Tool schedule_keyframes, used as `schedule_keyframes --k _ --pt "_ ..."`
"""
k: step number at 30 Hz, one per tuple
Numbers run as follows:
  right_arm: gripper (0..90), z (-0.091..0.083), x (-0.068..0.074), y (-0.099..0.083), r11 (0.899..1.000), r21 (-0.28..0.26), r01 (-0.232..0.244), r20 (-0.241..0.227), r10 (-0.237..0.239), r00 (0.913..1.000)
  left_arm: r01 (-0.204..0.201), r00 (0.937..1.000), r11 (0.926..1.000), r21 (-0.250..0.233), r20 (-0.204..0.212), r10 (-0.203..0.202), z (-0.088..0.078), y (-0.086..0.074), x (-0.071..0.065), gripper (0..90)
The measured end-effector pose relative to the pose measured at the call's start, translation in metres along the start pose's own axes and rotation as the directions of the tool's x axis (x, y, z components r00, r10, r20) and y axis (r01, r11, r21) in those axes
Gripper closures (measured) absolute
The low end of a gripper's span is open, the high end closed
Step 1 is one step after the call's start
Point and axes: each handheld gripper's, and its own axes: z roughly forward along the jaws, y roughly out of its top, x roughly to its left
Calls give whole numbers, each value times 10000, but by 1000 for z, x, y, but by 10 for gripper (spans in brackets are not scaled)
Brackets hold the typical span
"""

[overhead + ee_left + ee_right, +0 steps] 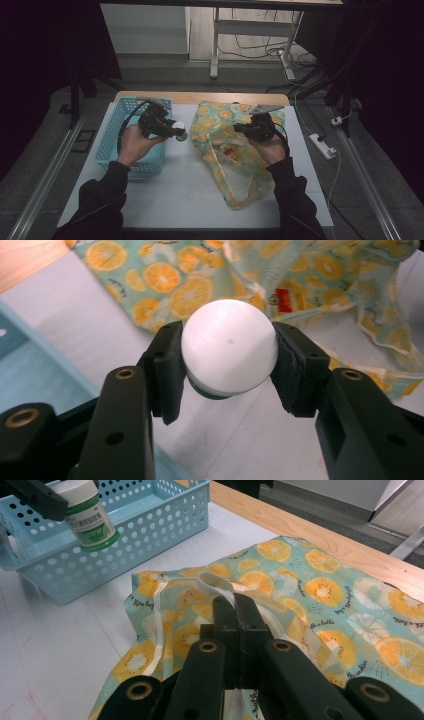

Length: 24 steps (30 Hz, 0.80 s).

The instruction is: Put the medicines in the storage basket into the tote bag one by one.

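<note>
Bottle [229,347] label hidden behind cap.

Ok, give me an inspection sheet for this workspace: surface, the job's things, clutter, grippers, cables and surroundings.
Surface: white mat on a wooden table, bare in front.
Job's things: white-capped bottle with a green label, held above the mat between the blue basket and the orange-print bag; the bag lies crumpled, its white strap lifted.
Clutter: nothing seen.
Grippers: left gripper shut on the bottle's cap; right gripper shut on the bag's strap.
Cables: a black cable trails from the left gripper over the basket; a power strip and loose leads lie on the floor at right.
Surroundings: dark room, a desk frame behind the table.
</note>
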Motion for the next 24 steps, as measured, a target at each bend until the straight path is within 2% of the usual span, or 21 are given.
schedule_keyframes --k 12,18,24 --pt "892 -1 1 1 10000 -37 27 -1 -27 10000 -683 9959 9977 17 601 680 23 13 -28 503" --pt "893 -2 2 2 10000 -79 61 6 -61 10000 -976 9909 9952 -5 927 973 38 23 -41 503" --pt "893 -2 2 2 9999 -100 59 4 -59 10000 -1301 9863 9915 -3 1025 1294 54 31 -51 502"
